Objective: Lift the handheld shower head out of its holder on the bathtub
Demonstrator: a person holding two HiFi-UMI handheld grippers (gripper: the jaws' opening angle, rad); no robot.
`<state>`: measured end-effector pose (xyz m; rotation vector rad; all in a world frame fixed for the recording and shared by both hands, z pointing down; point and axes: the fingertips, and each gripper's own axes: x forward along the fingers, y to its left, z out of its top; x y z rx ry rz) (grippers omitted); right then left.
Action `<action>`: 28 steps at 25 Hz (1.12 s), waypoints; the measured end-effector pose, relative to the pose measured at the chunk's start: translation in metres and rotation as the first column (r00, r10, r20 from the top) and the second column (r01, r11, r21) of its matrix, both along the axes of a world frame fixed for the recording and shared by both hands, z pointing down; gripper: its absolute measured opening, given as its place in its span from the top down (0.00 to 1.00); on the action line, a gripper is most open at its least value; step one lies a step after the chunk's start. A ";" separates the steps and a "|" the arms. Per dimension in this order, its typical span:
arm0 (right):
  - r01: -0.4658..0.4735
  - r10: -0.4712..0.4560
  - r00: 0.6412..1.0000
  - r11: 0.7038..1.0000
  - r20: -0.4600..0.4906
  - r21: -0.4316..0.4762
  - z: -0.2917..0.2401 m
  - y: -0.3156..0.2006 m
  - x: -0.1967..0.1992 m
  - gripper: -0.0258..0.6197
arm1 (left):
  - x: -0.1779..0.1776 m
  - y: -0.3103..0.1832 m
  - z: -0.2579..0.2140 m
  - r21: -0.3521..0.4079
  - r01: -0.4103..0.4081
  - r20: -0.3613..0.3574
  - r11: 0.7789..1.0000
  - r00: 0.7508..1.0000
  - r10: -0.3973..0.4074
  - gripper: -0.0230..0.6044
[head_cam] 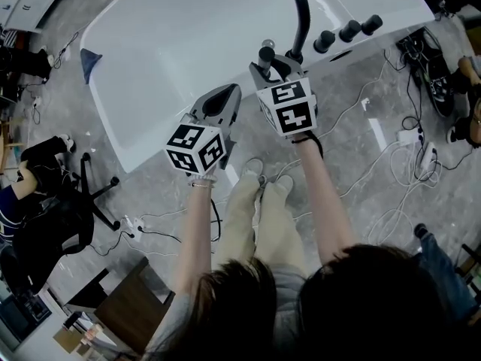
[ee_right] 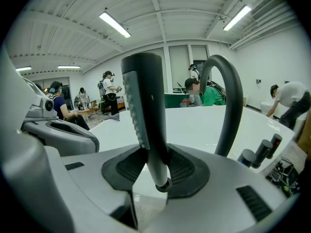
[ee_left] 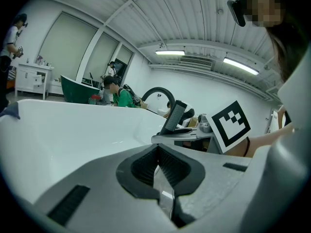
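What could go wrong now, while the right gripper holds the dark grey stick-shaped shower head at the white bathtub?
1. The right gripper clamps the dark grey stick-shaped shower head only near its lower end; the long upper part could tip or slip out.
2. The dark curved tube stands close beside it; a sideways swing may strike it.
3. A drop would hit the white bathtub.

Upper centre, the bathtub (head_cam: pixel 173 51) basin is left open; upper right is obstructed by a curved dark pipe (head_cam: pixel 303 17) and knobs (head_cam: pixel 348 31).
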<state>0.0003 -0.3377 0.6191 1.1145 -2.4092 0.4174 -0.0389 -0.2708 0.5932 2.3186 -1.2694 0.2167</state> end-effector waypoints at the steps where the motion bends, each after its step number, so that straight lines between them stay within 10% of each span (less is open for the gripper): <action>1: -0.001 0.001 1.000 1.000 0.001 0.005 -0.005 0.001 0.001 0.76 | 0.001 0.000 -0.005 0.004 0.001 -0.002 1.000 1.000 -0.001 0.95; 28: -0.053 0.041 0.996 0.986 0.082 0.155 -0.176 0.043 0.026 0.76 | 0.012 0.023 -0.148 0.148 -0.037 -0.050 0.988 0.998 0.045 0.95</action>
